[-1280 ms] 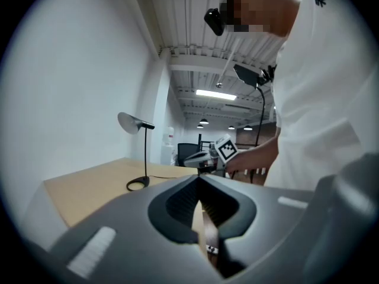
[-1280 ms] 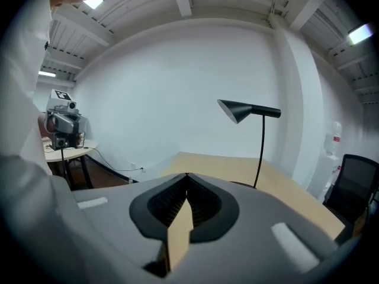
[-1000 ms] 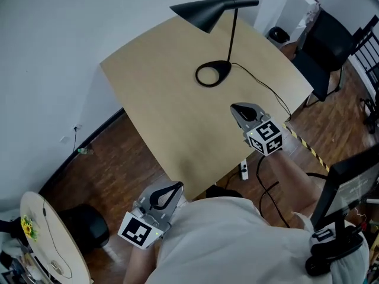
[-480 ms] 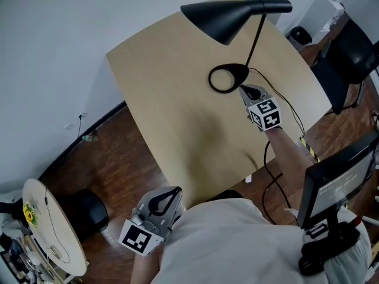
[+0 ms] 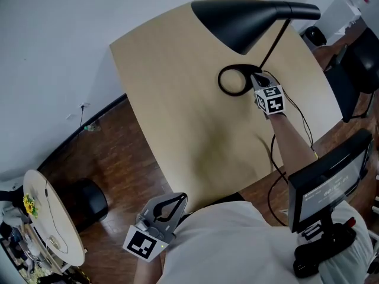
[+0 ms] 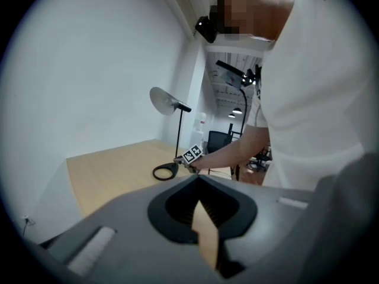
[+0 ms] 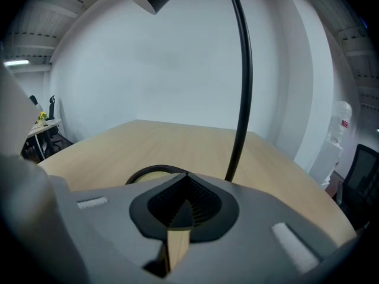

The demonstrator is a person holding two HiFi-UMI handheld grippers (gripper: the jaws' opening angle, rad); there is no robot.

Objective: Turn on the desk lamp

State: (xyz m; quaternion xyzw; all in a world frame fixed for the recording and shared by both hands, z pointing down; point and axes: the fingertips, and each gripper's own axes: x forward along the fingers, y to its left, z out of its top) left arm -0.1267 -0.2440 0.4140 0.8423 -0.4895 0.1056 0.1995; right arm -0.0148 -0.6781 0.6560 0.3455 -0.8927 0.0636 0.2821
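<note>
Your left gripper hangs at 7 o'clock, off the near edge of the table, with its jaws together on nothing. Your right gripper, also closed and empty, lies at 1 o'clock, its tip just beside the ring base of the desk lamp, whose black shade overhangs beyond.

light: bright, even, diffuse
shadows: one faint patch, table toward near edge
gripper views: fisheye, black corners, foreground blurred
</note>
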